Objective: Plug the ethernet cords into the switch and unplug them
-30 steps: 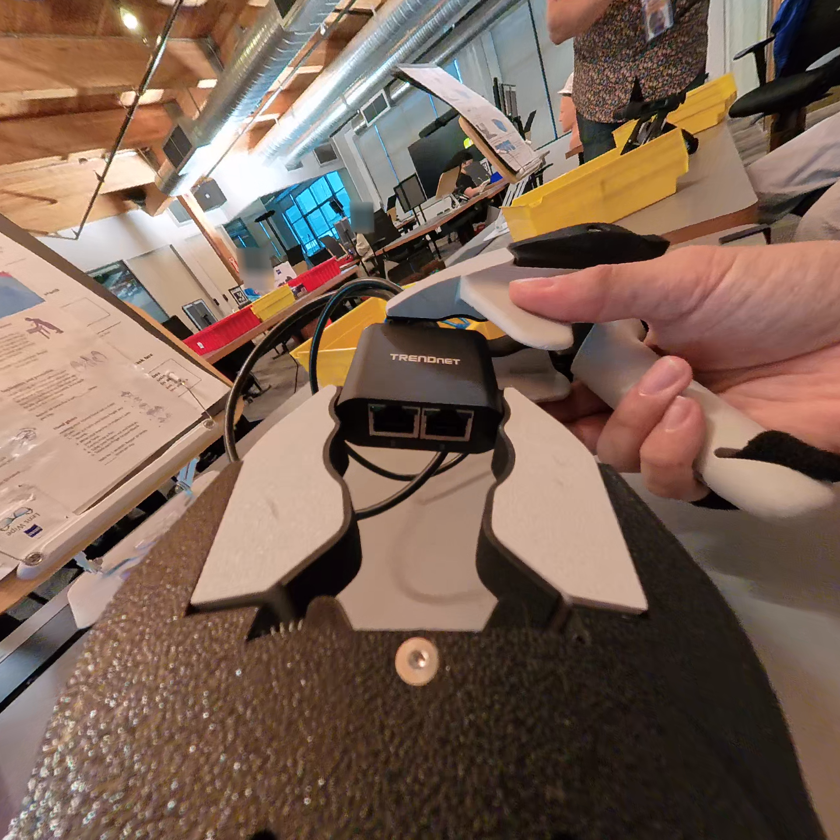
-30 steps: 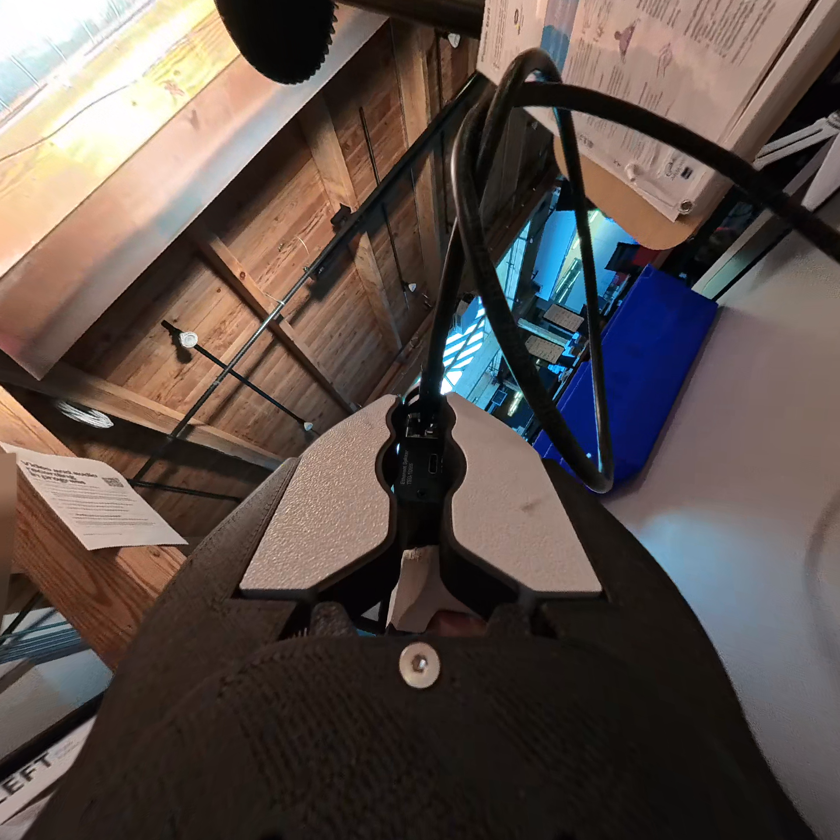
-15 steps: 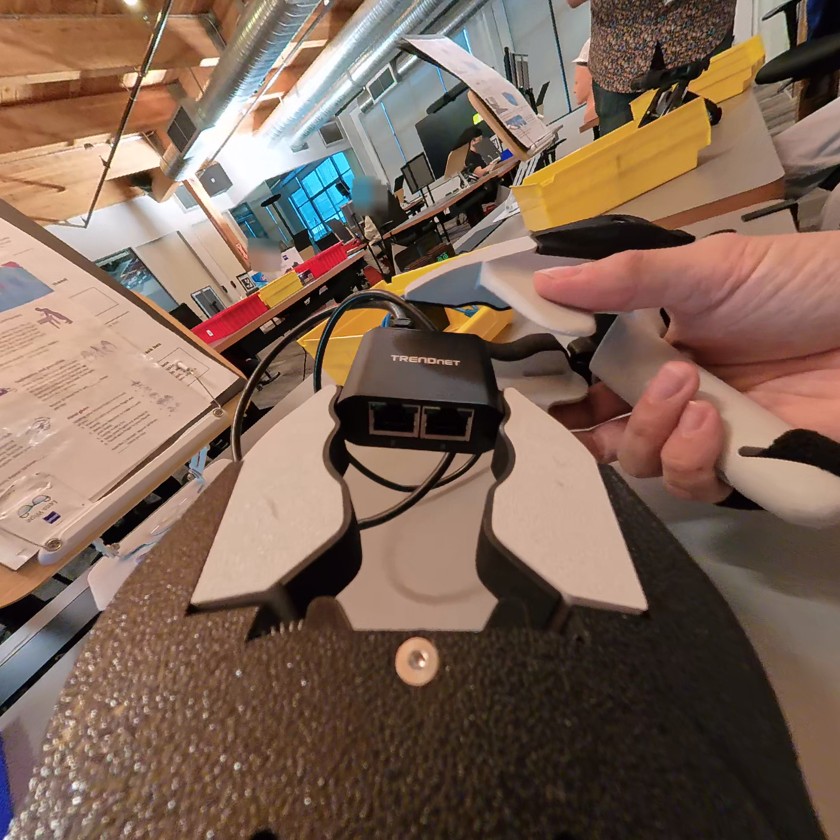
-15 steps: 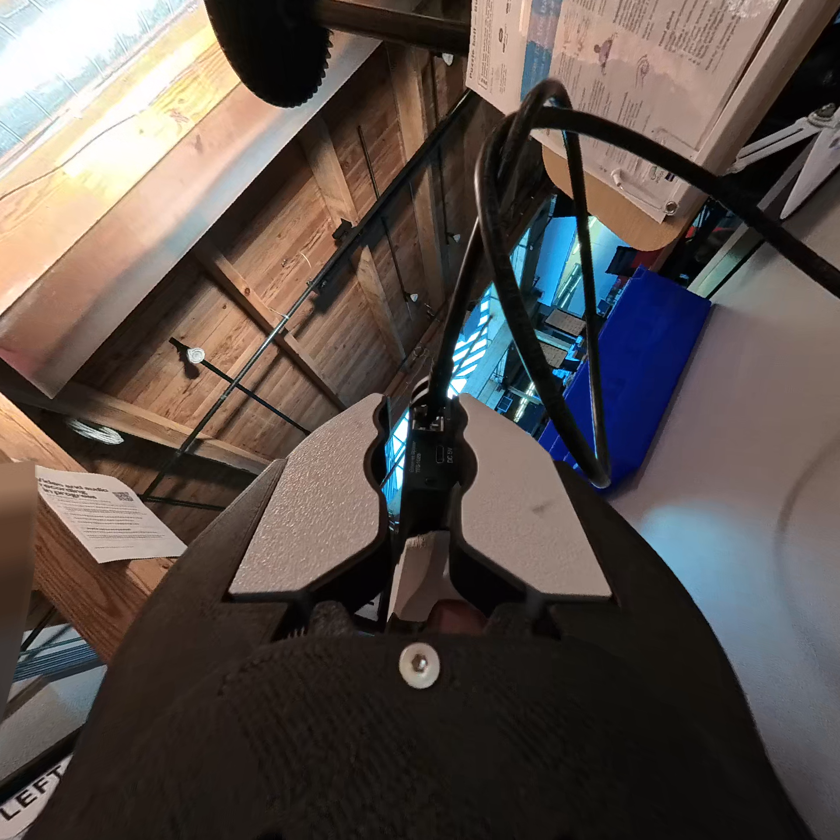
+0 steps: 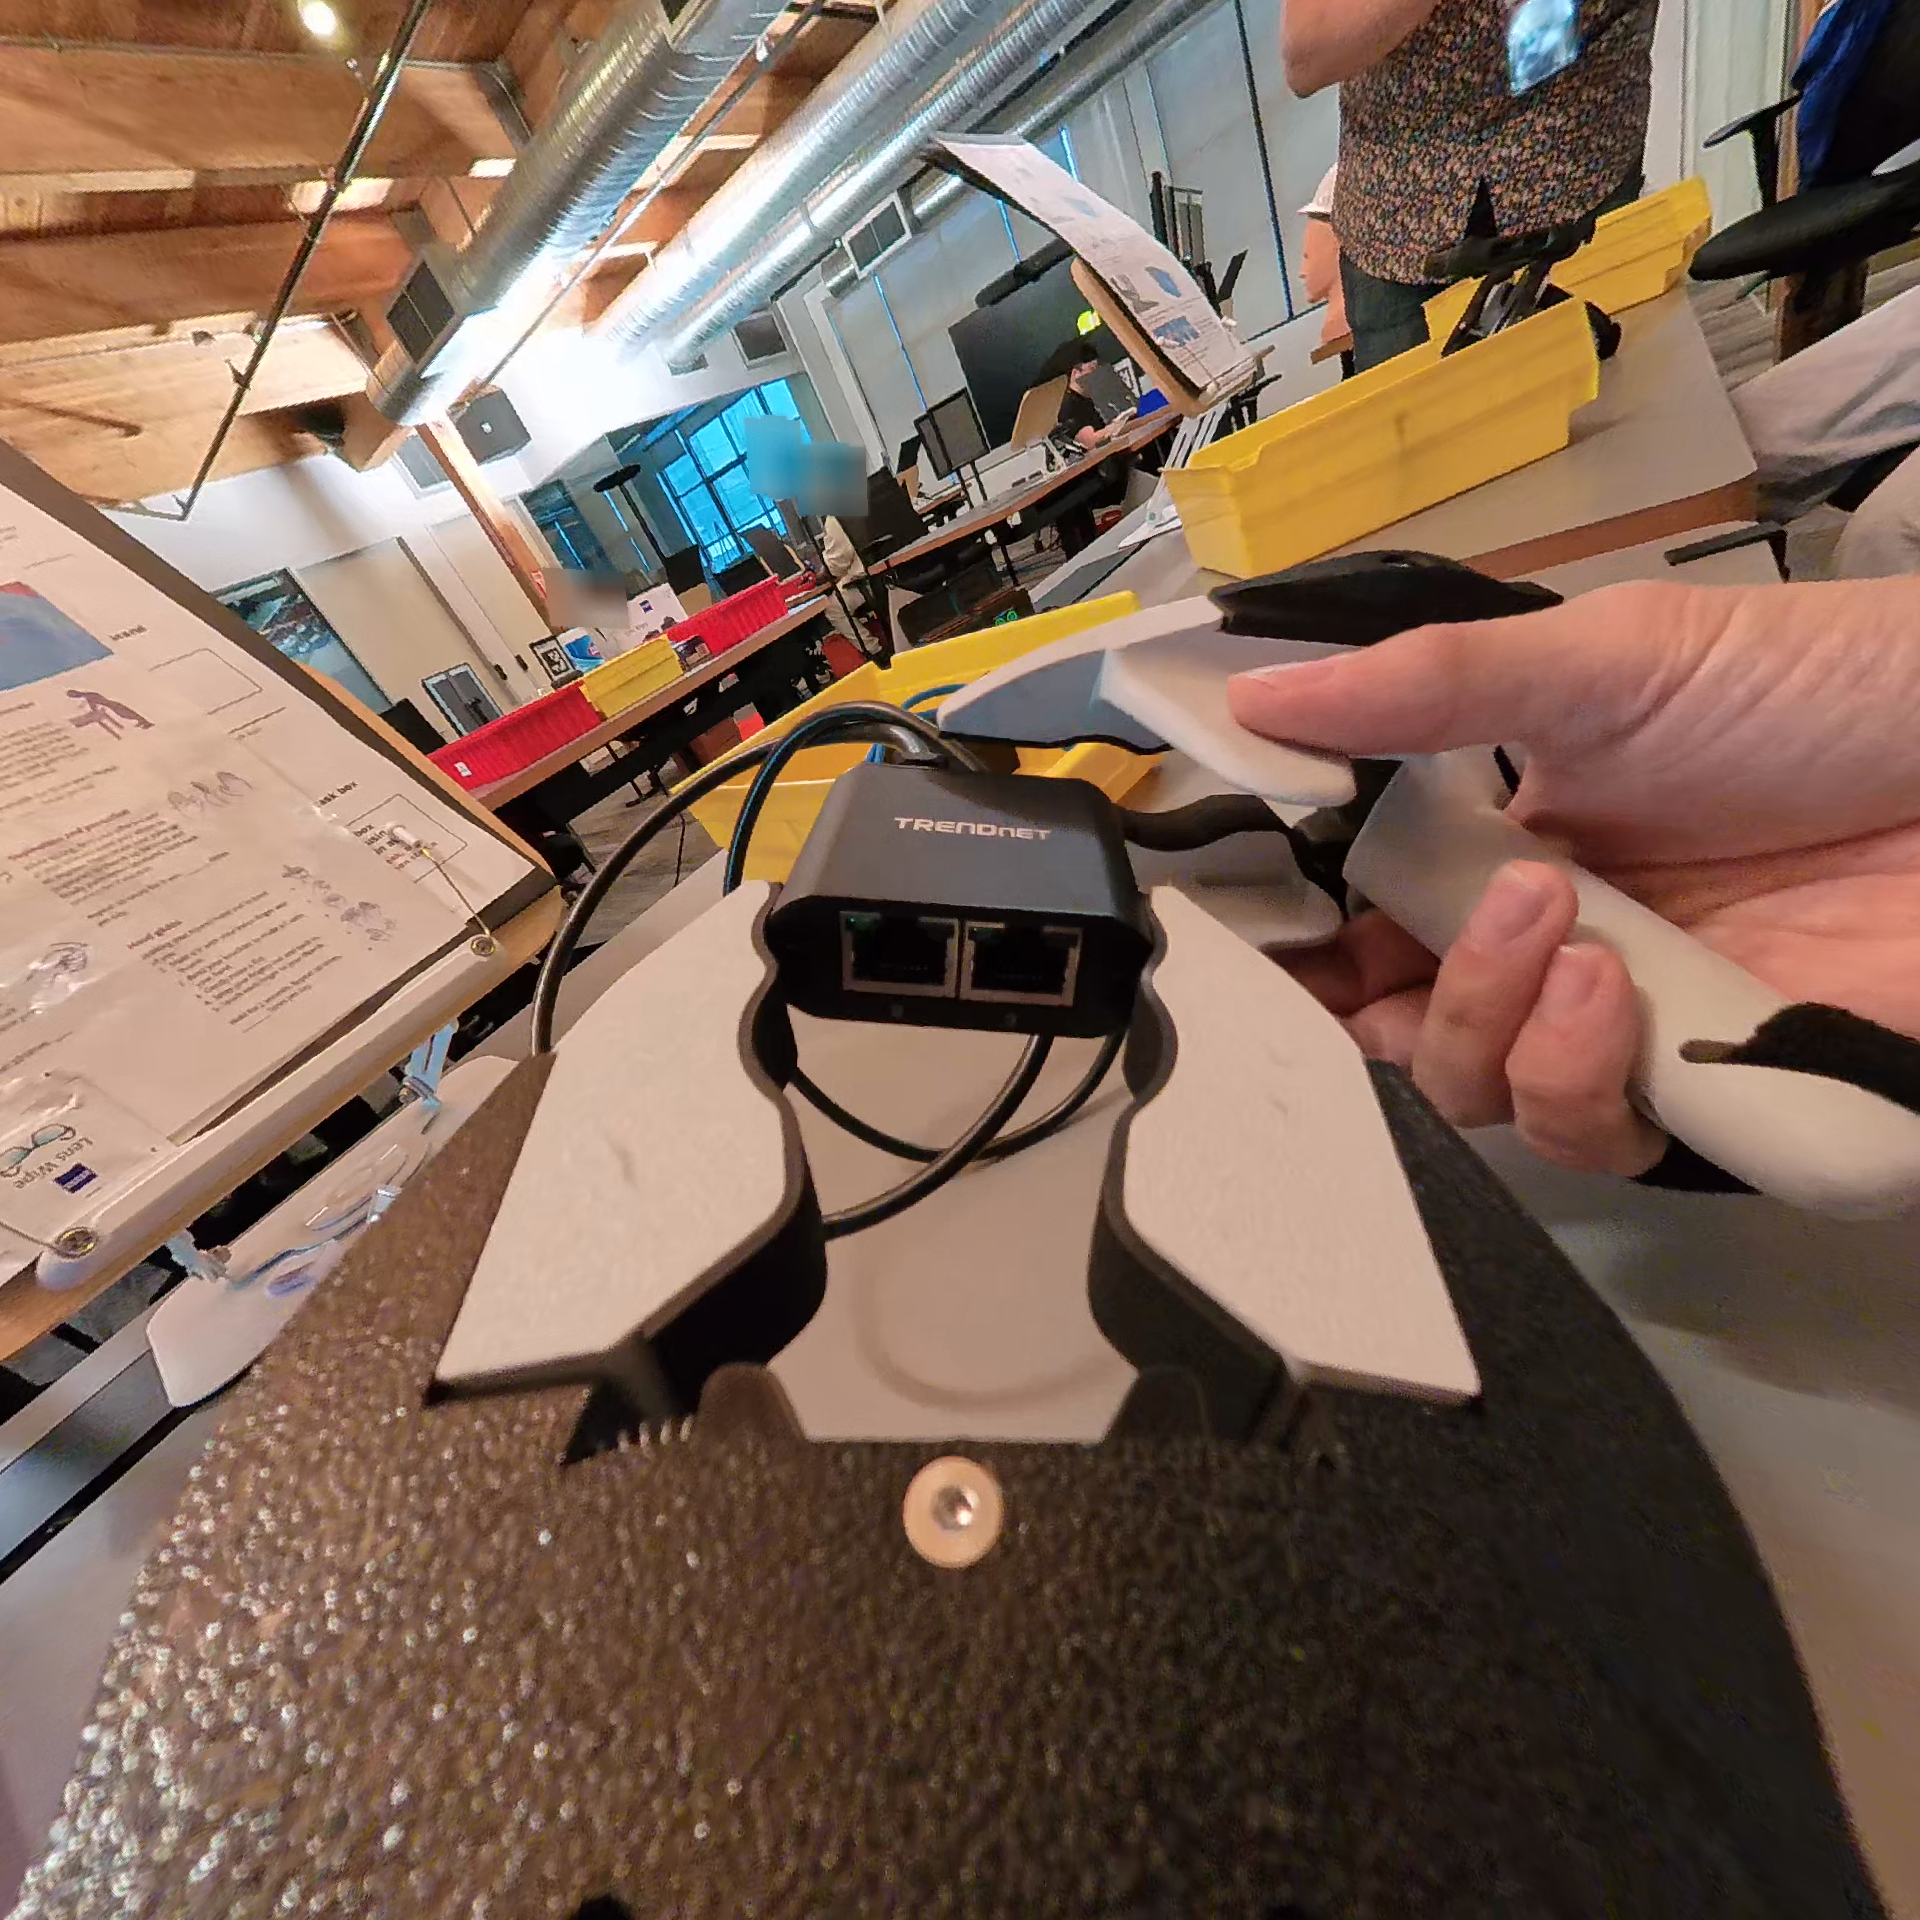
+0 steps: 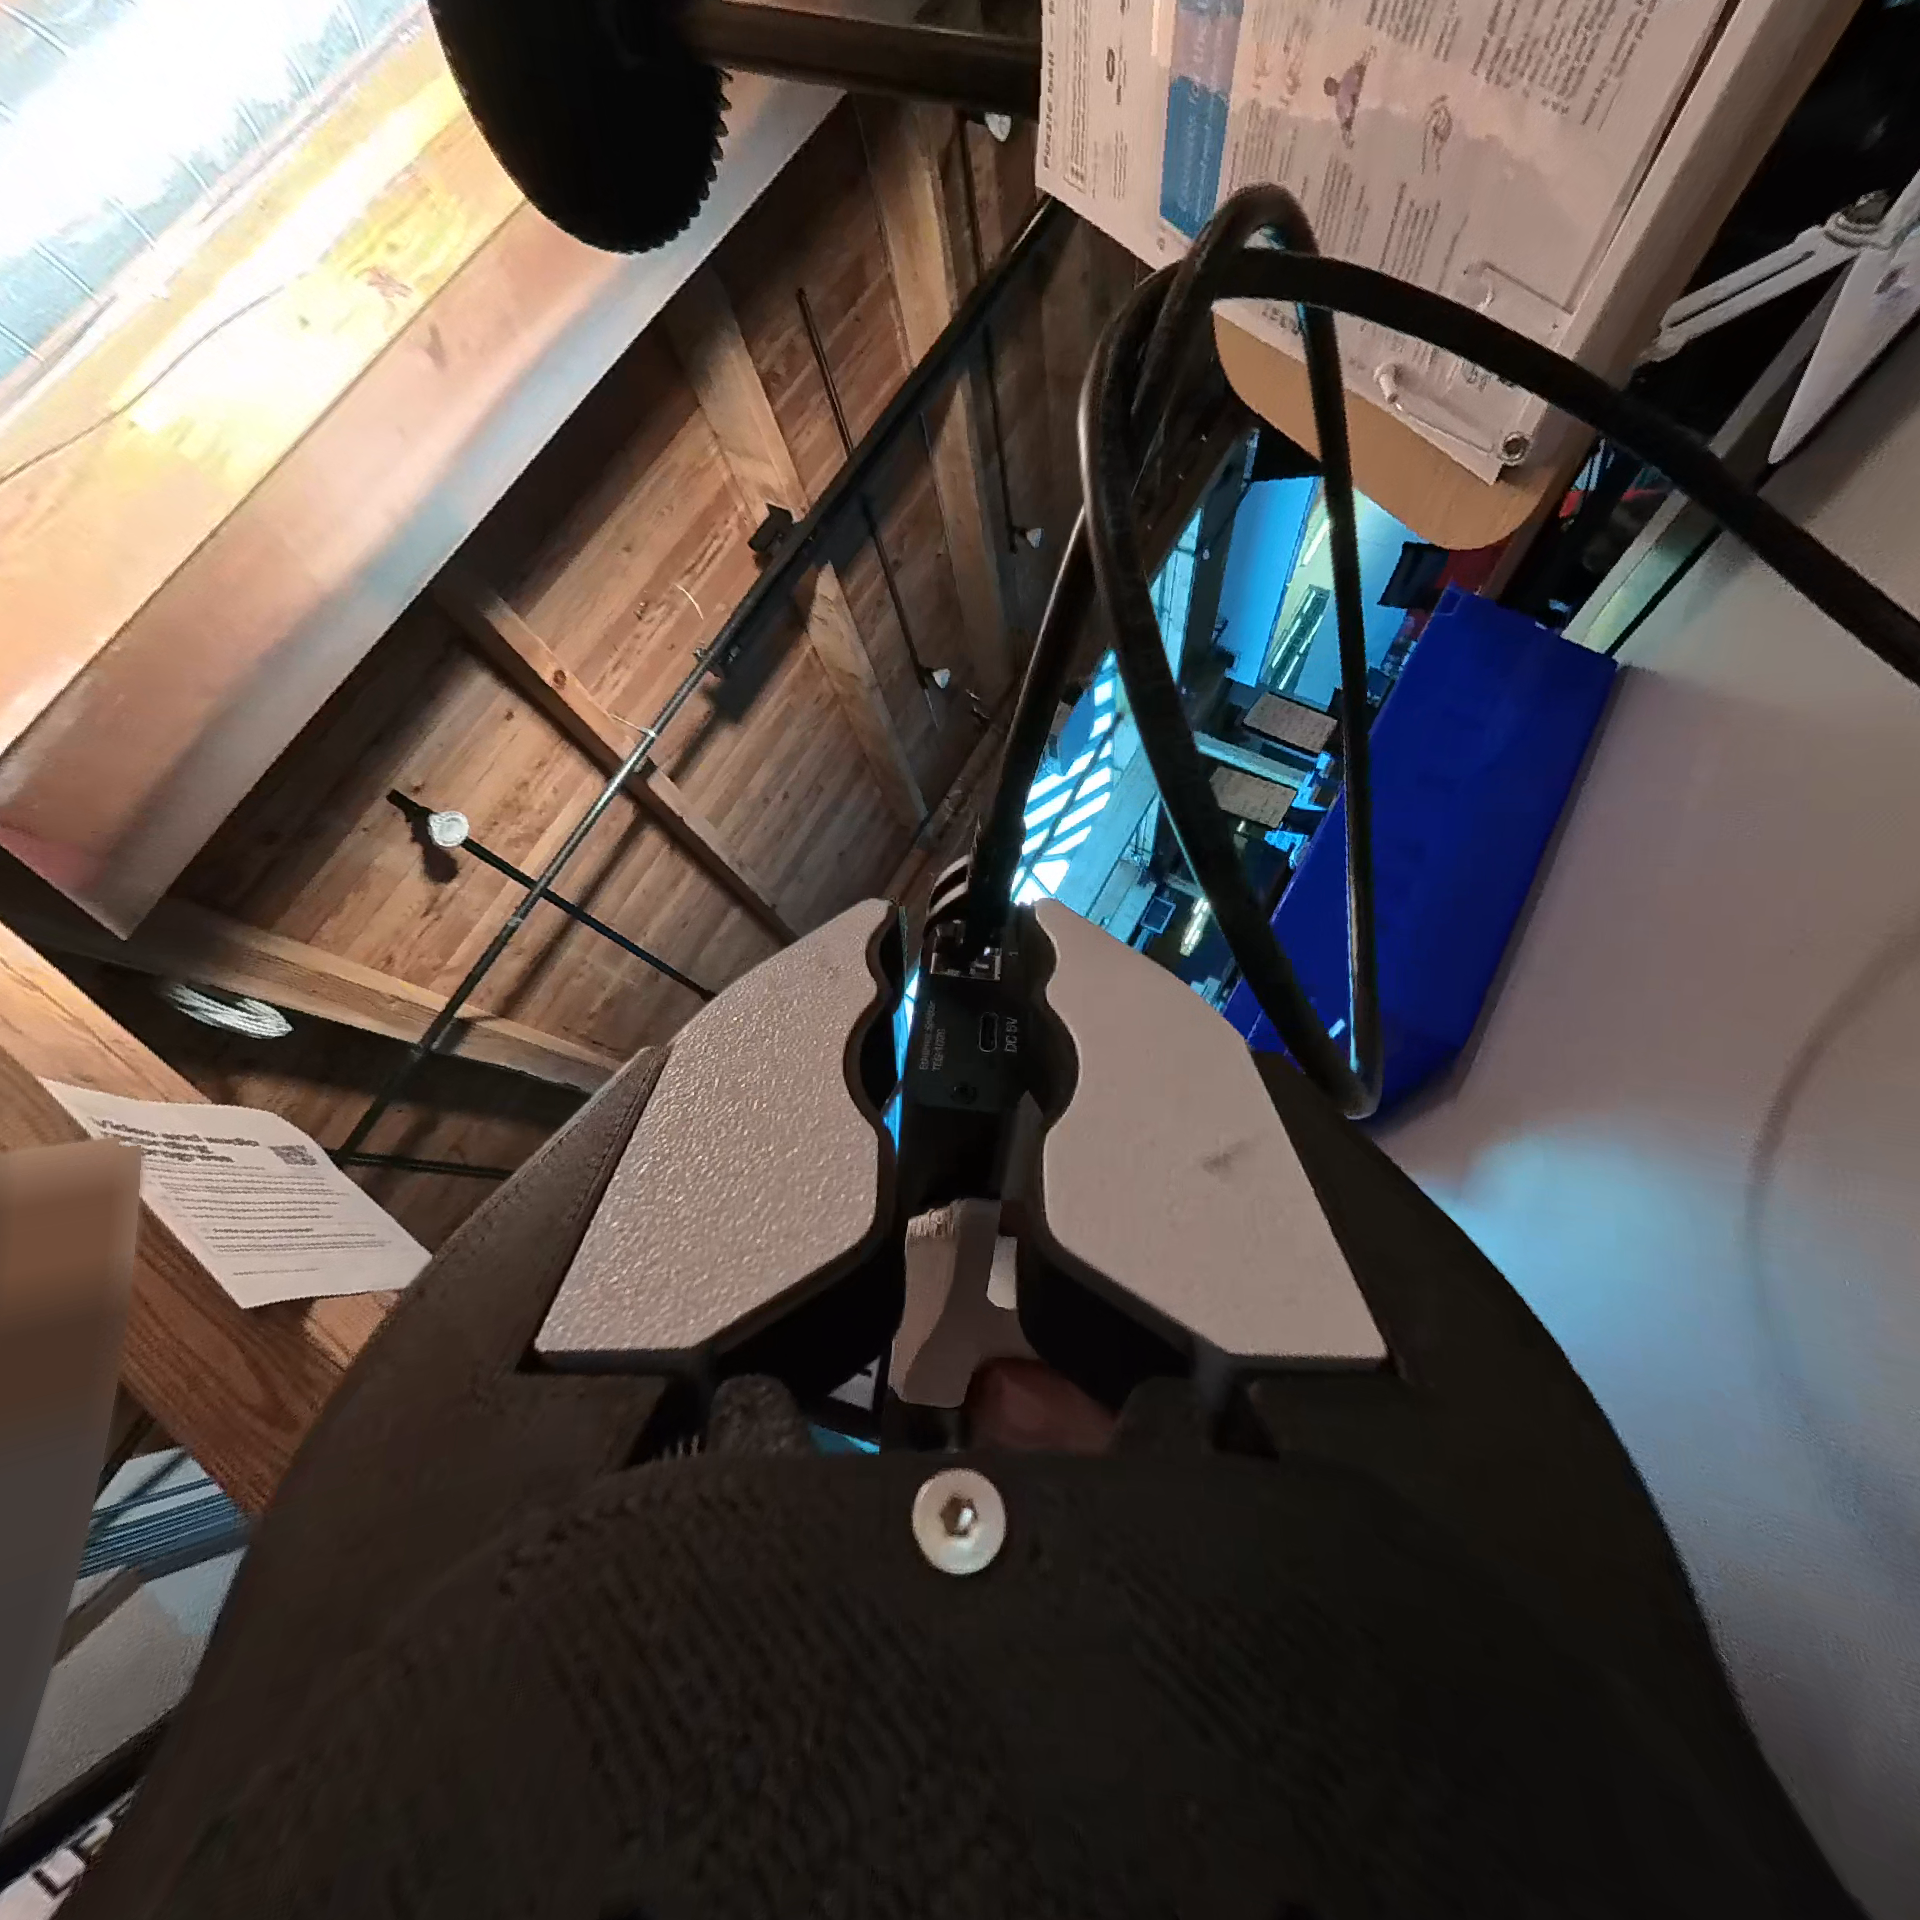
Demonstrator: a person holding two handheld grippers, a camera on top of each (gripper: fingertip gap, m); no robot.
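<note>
My left gripper (image 5: 961, 935) is shut on the black switch (image 5: 966, 862) and grips its two sides. Two empty ports face the camera. A black ethernet cord (image 5: 582, 914) loops from the back of the switch and passes under it. A hand holds my right gripper, whose white fingers (image 5: 1091, 686) reach in from the right at the switch's rear. In the right wrist view my right gripper (image 6: 966, 925) has its jaws tight on the flat faces of the switch's rear end (image 6: 966, 1039). There the cord (image 6: 1122, 582) sits plugged into a port.
A laminated instruction board (image 5: 208, 852) on a stand is at the left. Yellow bins (image 5: 1382, 457) sit on tables behind, one (image 5: 790, 821) just past the switch. A person (image 5: 1475, 125) stands at the back right. A blue bin (image 6: 1444, 831) sits on the white table (image 6: 1662, 1247). Both grippers' tips are close together, under 4 cm apart.
Both grippers keep their hold on the switch. The right gripper's jaws widened slightly half a second ago and are tight again. The cord loop has shifted a little.
</note>
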